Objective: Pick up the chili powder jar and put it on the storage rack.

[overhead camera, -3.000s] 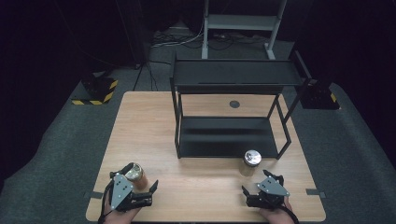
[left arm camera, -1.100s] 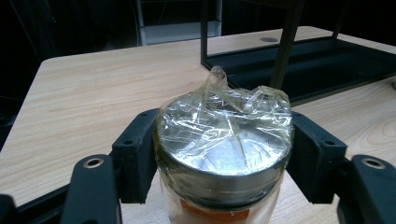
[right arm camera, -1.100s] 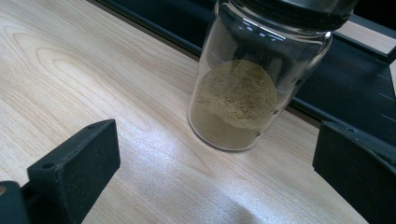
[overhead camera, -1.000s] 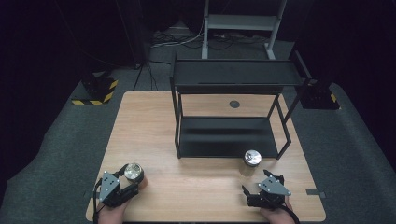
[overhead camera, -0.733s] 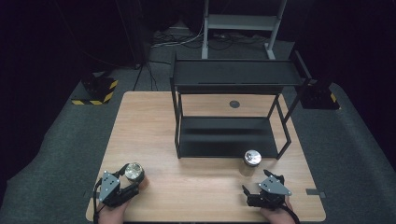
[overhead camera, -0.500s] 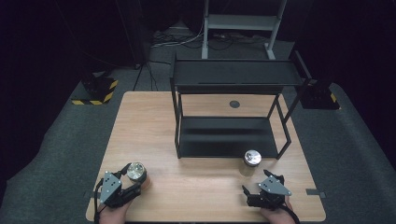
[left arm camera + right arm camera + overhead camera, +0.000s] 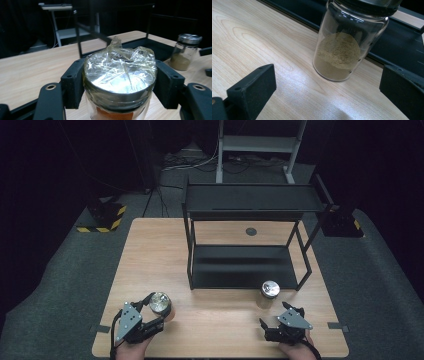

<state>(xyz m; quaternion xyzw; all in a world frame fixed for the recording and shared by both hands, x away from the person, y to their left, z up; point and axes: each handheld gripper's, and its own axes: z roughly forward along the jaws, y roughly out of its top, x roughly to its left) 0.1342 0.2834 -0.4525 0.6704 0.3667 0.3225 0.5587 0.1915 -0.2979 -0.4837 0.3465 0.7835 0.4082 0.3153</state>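
My left gripper [image 7: 157, 312] [image 7: 120, 82] is shut on a glass jar with orange contents [image 7: 160, 303] [image 7: 120, 75]; its metal lid is wrapped in clear film, and both black pads press on the lid's sides. The jar hangs a little above the wooden table [image 7: 150, 255] at the near left. My right gripper [image 7: 280, 317] [image 7: 327, 92] rests open near the front right edge. Just beyond its jaws stands a second glass jar [image 7: 270, 290] [image 7: 347, 42] with tan powder and a metal lid, untouched, in front of the black two-tier shelf rack [image 7: 250, 207].
The shelf rack fills the middle back of the table; its lower tray [image 7: 240, 265] lies on the tabletop. A small round dark grommet [image 7: 251, 231] sits behind it. Beyond the table are a metal stand [image 7: 260, 142], cables and yellow-black striped bases [image 7: 102, 217].
My left gripper has lifted the orange jar and carried it slightly right and forward. The right gripper and the tan jar have stayed still.
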